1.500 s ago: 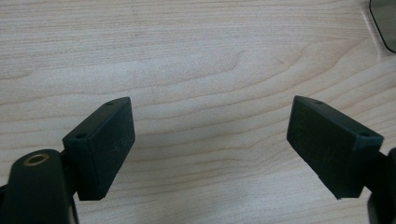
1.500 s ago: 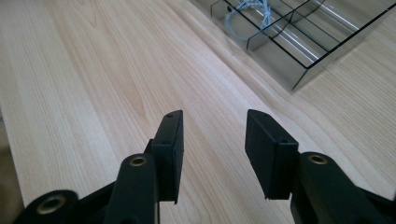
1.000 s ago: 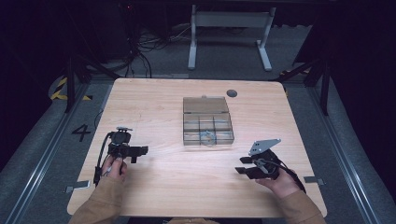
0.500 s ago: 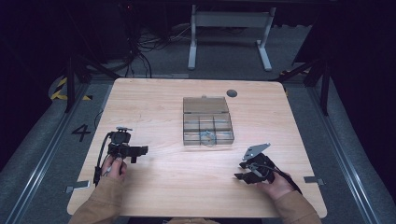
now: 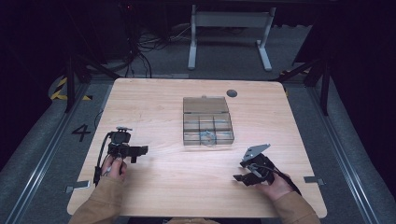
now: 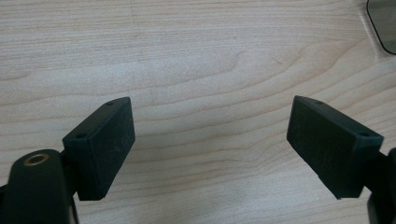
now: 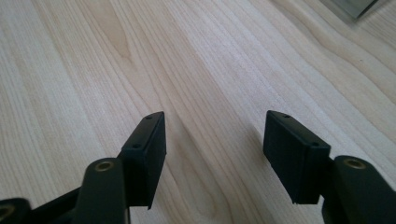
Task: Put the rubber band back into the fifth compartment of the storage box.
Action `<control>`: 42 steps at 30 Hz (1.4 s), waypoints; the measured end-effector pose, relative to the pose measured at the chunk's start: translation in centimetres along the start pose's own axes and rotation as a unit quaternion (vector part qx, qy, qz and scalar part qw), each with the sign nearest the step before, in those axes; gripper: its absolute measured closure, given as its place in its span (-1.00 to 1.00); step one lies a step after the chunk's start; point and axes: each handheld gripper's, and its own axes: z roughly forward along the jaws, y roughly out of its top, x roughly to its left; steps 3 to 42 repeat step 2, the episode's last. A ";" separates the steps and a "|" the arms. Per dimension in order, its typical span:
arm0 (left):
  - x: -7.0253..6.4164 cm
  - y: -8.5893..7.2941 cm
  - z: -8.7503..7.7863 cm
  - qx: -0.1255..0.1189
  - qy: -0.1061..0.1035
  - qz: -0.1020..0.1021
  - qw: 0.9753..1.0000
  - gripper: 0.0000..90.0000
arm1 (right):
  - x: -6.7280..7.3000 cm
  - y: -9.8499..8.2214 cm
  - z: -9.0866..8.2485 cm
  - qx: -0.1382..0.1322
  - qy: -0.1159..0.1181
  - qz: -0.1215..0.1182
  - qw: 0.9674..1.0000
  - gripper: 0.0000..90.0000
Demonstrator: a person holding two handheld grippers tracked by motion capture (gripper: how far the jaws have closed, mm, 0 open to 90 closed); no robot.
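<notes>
Right hand-held gripper (image 7: 212, 140) open over grained wooden table (image 7: 93, 70).

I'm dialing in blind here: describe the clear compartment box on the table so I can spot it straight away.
Start from the light wooden table. Near its middle, toward the far edge, sits the clear compartment box, ahead of and between both grippers. It is the see-through thing there, split into small square cells, with a small bluish item in its near row; the dark round disc lies beyond its far right corner.
</notes>
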 end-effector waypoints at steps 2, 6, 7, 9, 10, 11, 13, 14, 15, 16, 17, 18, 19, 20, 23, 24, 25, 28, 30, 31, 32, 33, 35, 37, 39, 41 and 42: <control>0.0 0.0 0.0 0.001 -0.002 0.001 1.000 -0.64 | -0.1 0.0 0.0 0.000 0.002 0.006 1.000 -0.16; 0.0 0.0 0.0 0.001 -0.002 0.001 1.000 -0.64 | -0.1 0.0 0.0 0.000 0.002 0.006 1.000 -0.16; 0.0 0.0 0.0 0.001 -0.002 0.001 1.000 -0.64 | -0.1 0.0 0.0 0.000 0.002 0.006 1.000 -0.16; 0.0 0.0 0.0 0.001 -0.002 0.001 1.000 -0.64 | -0.1 0.0 0.0 0.000 0.002 0.006 1.000 -0.16; 0.0 0.0 0.0 0.001 -0.002 0.001 1.000 -0.64 | -0.1 0.0 0.0 0.000 0.002 0.006 1.000 -0.16; 0.0 0.0 0.0 0.001 -0.002 0.001 1.000 -0.64 | -0.1 0.0 0.0 0.000 0.002 0.006 1.000 -0.16; 0.0 0.0 0.0 0.001 -0.002 0.001 1.000 -0.64 | -0.1 0.0 0.0 0.000 0.002 0.006 1.000 -0.16; 0.0 0.0 0.0 0.001 -0.002 0.001 1.000 -0.64 | -0.1 0.0 0.0 0.000 0.002 0.006 1.000 -0.16; 0.0 0.0 0.0 0.001 -0.002 0.001 1.000 -0.64 | -0.1 0.0 0.0 0.000 0.002 0.006 1.000 -0.16; 0.0 0.0 0.0 0.001 -0.002 0.001 1.000 -0.64 | -0.1 0.0 0.0 0.000 0.002 0.006 1.000 -0.16; 0.0 0.0 0.0 0.001 -0.002 0.001 1.000 -0.64 | -0.1 0.0 0.0 0.000 0.002 0.006 1.000 -0.16; 0.0 0.0 0.0 0.001 -0.002 0.001 1.000 -0.64 | -0.1 0.0 0.0 0.000 0.002 0.006 1.000 -0.16; 0.0 0.0 0.0 0.001 -0.002 0.001 1.000 -0.64 | -0.1 0.0 0.0 0.000 0.002 0.006 1.000 -0.16; 0.0 0.0 0.0 0.001 -0.002 0.001 1.000 -0.64 | -0.1 0.0 0.0 0.000 0.002 0.006 1.000 -0.16; 0.0 0.0 0.0 0.001 -0.002 0.001 1.000 -0.64 | -0.1 0.0 0.0 0.000 0.002 0.006 1.000 -0.16; 0.0 0.0 0.0 0.001 -0.002 0.001 1.000 -0.64 | -0.1 0.0 0.0 0.000 0.002 0.006 1.000 -0.16; 0.0 0.0 0.0 0.001 -0.002 0.001 1.000 -0.64 | -0.1 0.0 0.0 0.000 0.002 0.006 1.000 -0.16; 0.0 0.0 0.0 0.001 -0.002 0.001 1.000 -0.64 | -0.1 0.0 0.0 0.000 0.002 0.006 1.000 -0.16; 0.0 0.0 0.0 0.001 -0.002 0.001 1.000 -0.64 | -0.1 0.0 0.0 0.000 0.002 0.006 1.000 -0.16; 0.0 0.0 0.0 0.001 -0.002 0.001 1.000 -0.64 | -0.1 0.0 0.0 0.000 0.002 0.006 1.000 -0.16; 0.0 0.0 0.0 0.001 -0.002 0.001 1.000 -0.64 | -0.1 0.0 0.0 0.000 0.002 0.006 1.000 -0.16; 0.0 0.0 0.0 0.001 -0.002 0.001 1.000 -0.64 | -0.1 0.0 0.0 0.000 0.002 0.006 1.000 -0.16; 0.0 0.0 0.0 0.001 -0.002 0.001 1.000 -0.64 | -0.1 0.0 0.0 0.000 0.002 0.006 1.000 -0.16; 0.0 0.0 0.0 0.001 -0.002 0.001 1.000 -0.64 | -0.1 0.0 0.0 0.000 0.002 0.006 1.000 -0.16; 0.0 0.0 0.0 0.001 -0.002 0.001 1.000 -0.64 | -0.1 0.0 0.0 0.000 0.002 0.006 1.000 -0.16; 0.0 0.0 0.0 0.001 -0.002 0.001 1.000 -0.64 | -0.1 0.0 0.0 0.000 0.002 0.006 1.000 -0.16; 0.0 0.0 0.0 0.001 -0.002 0.001 1.000 -0.64 | -0.1 0.0 0.0 0.000 0.002 0.006 1.000 -0.16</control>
